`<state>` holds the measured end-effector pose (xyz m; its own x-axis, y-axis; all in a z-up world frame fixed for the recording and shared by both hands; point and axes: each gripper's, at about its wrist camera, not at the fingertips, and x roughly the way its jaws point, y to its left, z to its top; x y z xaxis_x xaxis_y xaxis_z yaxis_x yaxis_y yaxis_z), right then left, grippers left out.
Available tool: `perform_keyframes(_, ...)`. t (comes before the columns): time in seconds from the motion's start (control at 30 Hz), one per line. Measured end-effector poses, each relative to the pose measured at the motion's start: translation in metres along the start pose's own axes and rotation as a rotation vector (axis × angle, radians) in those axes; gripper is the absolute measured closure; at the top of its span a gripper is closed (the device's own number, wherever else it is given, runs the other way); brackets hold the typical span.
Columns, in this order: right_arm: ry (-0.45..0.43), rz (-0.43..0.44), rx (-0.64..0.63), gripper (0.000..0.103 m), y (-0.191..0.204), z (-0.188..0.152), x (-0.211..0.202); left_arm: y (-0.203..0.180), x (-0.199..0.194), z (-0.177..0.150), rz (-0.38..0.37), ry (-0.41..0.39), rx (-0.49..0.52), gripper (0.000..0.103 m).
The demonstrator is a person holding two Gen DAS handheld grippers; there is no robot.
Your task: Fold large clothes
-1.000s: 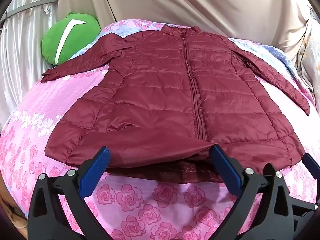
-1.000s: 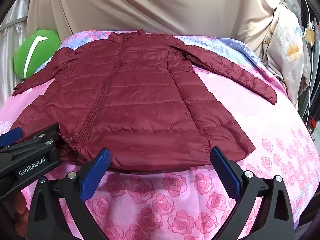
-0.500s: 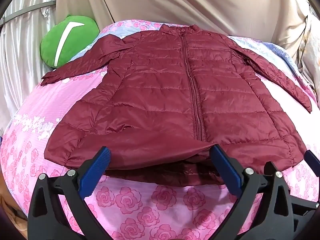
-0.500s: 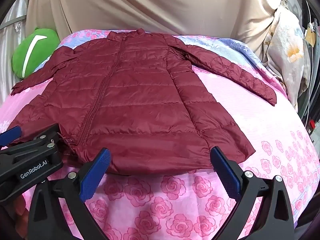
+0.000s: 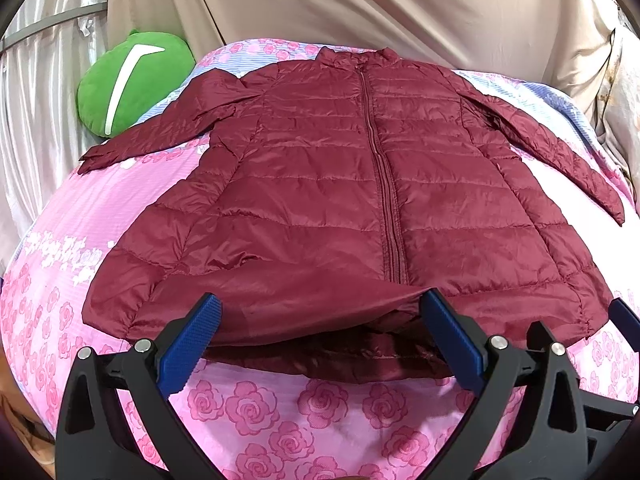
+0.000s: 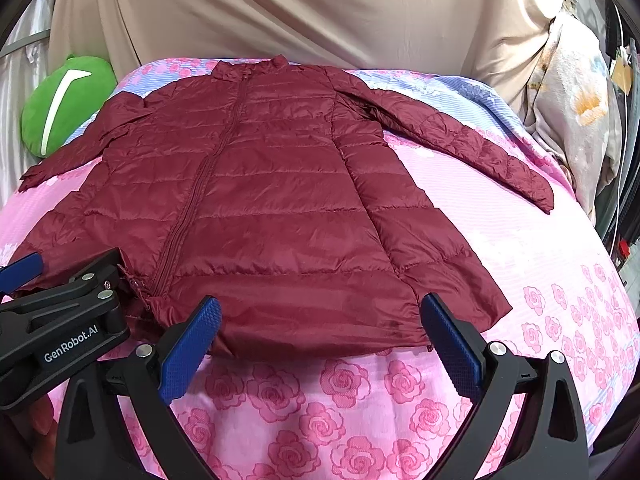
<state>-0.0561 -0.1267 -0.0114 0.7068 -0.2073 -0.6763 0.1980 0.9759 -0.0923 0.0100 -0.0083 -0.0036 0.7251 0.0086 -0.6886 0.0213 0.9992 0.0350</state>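
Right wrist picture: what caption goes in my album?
Open tongs hover at the hem of a maroon puffer jacket spread flat.

Setting: a home bedroom. Evidence: a bed covered by a pink rose-print sheet with a blue striped band at its far end; a green plush cushion at the bed's far left corner; beige draped cloth behind; a floral fabric hanging at right.

Left gripper: lower centre of its view, jaws spread wide, holding nothing.
Right gripper: lower centre, jaws likewise wide, holding nothing.
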Motion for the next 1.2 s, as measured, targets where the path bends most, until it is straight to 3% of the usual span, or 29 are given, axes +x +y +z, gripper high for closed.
perform_keyframes(0.9,0.004,-0.018,0.014,0.005,-0.011,-0.015,-0.020,0.000,-0.023,-0.014,-0.006,-0.002,0.017,0.005)
perform_keyframes(1.2,-0.072,-0.019,0.025,0.005,-0.017,-0.012,-0.049,-0.007,-0.068,-0.012,-0.006,-0.112,0.049,0.005)
